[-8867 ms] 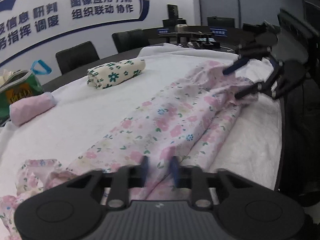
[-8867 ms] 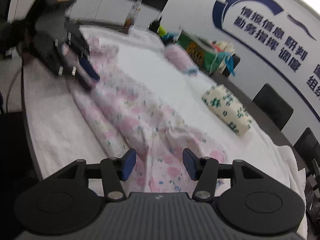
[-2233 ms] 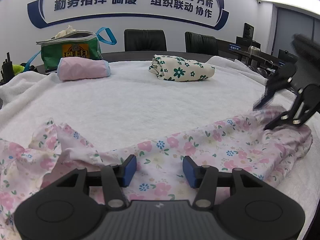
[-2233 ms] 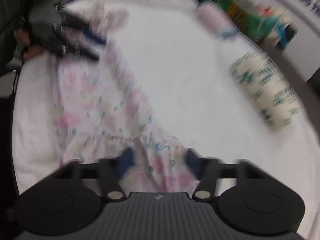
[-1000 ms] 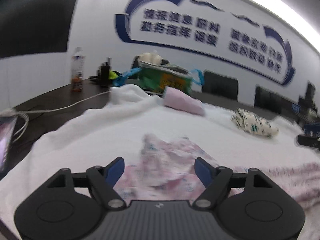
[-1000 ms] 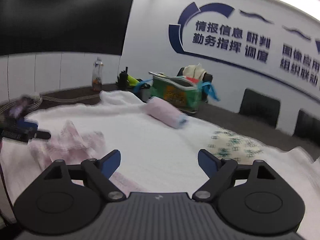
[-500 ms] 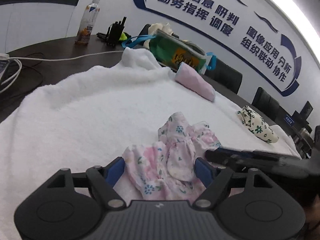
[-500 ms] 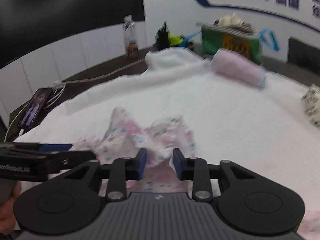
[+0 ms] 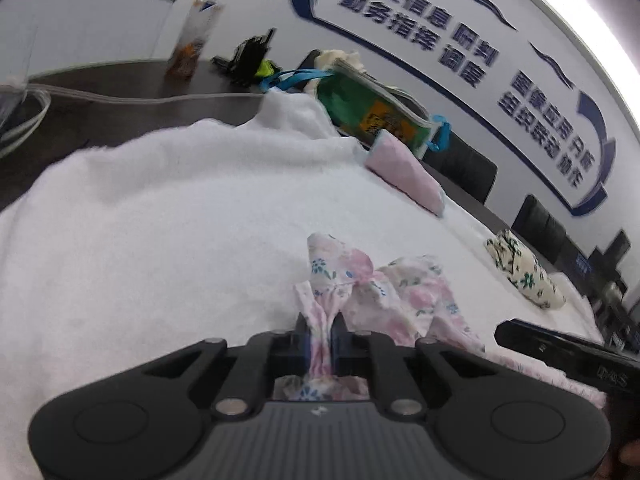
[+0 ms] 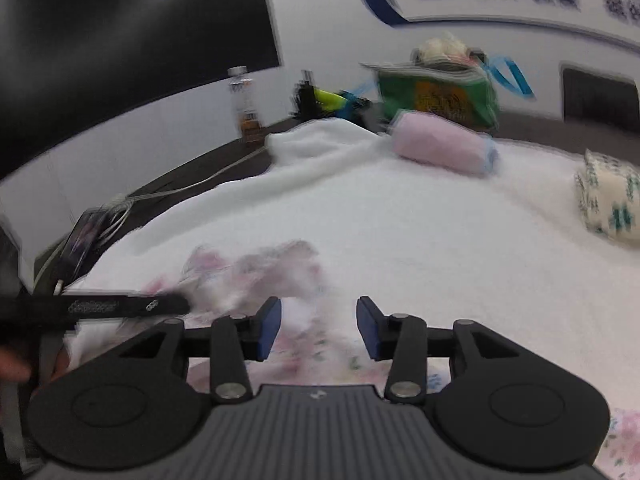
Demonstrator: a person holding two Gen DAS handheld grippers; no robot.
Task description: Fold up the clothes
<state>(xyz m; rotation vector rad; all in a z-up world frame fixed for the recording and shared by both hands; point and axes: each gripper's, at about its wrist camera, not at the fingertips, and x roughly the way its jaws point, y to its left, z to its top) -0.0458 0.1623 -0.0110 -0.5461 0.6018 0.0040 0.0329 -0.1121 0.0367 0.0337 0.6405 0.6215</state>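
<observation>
Pinching floral garment (image 9: 320, 344), left gripper (image 9: 320, 338)

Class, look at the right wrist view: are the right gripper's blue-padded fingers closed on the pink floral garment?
No, the right gripper stands open, its blue pads apart above the pink floral garment with nothing pinched between them.

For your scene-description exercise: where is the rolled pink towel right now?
In the left wrist view the rolled pink towel lies at the white blanket's far edge, right of centre, just before the green bag.
</observation>
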